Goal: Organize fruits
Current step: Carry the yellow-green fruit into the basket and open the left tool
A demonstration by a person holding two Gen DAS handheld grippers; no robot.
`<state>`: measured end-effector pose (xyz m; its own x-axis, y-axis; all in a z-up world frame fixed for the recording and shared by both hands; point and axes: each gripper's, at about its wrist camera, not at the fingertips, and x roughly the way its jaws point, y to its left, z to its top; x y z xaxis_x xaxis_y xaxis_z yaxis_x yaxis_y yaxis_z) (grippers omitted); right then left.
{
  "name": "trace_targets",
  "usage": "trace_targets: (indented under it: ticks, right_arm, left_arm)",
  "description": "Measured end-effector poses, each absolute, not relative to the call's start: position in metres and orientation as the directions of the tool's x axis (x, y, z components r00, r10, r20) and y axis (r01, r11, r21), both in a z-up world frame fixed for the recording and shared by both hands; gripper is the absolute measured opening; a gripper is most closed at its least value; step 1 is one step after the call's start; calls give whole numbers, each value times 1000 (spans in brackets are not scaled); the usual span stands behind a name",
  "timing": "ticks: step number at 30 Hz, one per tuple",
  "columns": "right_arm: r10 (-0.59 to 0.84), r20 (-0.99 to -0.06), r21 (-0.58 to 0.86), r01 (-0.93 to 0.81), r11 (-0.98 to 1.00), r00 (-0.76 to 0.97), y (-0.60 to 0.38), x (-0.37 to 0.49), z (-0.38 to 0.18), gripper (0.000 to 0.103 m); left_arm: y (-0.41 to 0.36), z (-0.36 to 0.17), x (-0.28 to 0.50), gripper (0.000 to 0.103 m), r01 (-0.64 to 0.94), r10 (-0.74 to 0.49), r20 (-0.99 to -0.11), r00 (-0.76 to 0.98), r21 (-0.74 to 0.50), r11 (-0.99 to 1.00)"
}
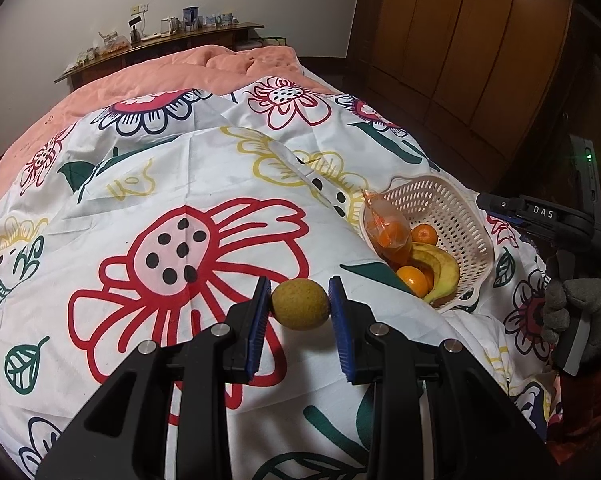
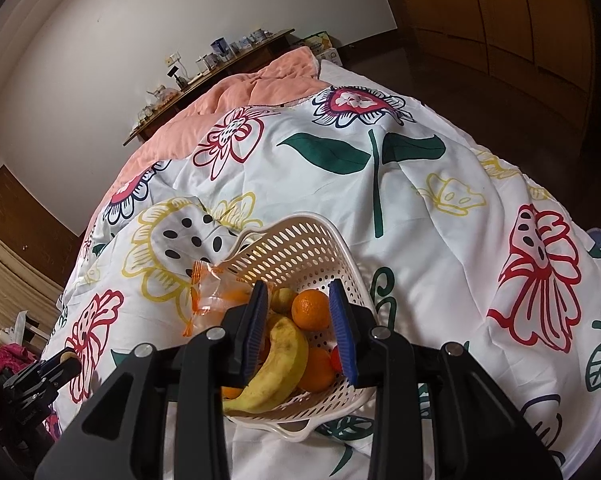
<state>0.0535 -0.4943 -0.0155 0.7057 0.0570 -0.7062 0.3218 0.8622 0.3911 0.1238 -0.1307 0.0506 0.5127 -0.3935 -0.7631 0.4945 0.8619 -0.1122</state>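
Left wrist view: at lower centre we see the left gripper (image 1: 300, 312) with its blue-padded jaws set on either side of a round, brownish-green rough-skinned fruit (image 1: 300, 305). Both pads appear to touch it, so we read the jaws as grasping the fruit just above the white quilt printed with red, yellow and green flowers (image 1: 204, 168). Moving right, a cream perforated plastic basket (image 1: 440, 204) lies tilted on the quilt, already holding a yellow banana (image 1: 444, 276), small oranges (image 1: 412, 278) and a clear orange-tinted bag (image 1: 388, 236). At the far right edge a gloved hand (image 1: 576, 312) carries the other tool.

Right wrist view: the right gripper (image 2: 300, 328) hovers over the same basket (image 2: 300, 240), jaws released and empty, with the banana (image 2: 276, 368) and a large orange (image 2: 310, 310) visible between them.

We judge the step in hand to be carrying the last loose fruit. The next move calls for swinging it right, over the basket rim, and releasing it low among the others, with the right gripper drawn clear.
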Motion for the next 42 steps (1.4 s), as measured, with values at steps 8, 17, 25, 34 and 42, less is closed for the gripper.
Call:
trace_targets:
  ticks: [8,17,25,34,42]
  right_arm:
    - [63,-701,405,324,855,710,-495,52,-18,33]
    - [72,-698,430,336,838,713,-504,48,-27,33]
    - [61,-695,437,353,827,716,-513,44,-34,33]
    - [45,-693,440,372,817,720,-524,41,-40,33]
    - [-2,-686,394,375,839,727,-523,38,-35,34]
  left_arm:
    - [-153,61,125,31,542,-404,-755,517,-77,837]
    - [-202,72,126,31,629,-434,-748,503,-28,777]
    - [-250,70,135,31,692,-465,-765,446,-34,721]
    - [-292,59,144,31,740,-502,-784,365,-83,668]
    - [-310,52,158,31,743,-521,-783,340,-116,660]
